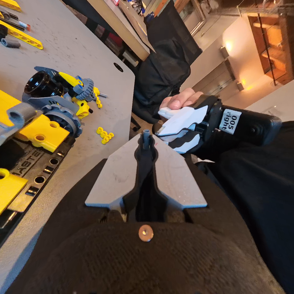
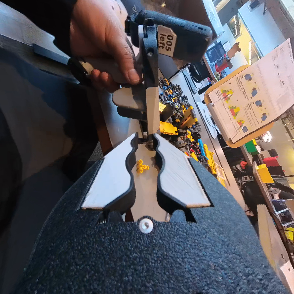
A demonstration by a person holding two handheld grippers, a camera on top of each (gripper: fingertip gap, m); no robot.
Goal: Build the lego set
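Beyond the tabletop (image 1: 66,52) edge, the left gripper (image 1: 146,140) has its jaws drawn narrow around a small dark grey pin (image 1: 146,136), which stands upright between the tips. The right gripper (image 1: 160,132) sits just beside those tips, its hand (image 1: 176,99) gripping the white handle. From the right wrist view, the right gripper (image 2: 145,140) jaws stand slightly apart at the tips, which lie close to the pin; whether they touch it cannot be told. The left hand (image 2: 101,41) holds the left gripper from above. On the tabletop lie a yellow connector cluster (image 1: 105,135), a partly built yellow and grey model (image 1: 60,95) and a yellow beam (image 1: 25,36). An instruction sheet (image 2: 254,89) rests on a wooden stand.
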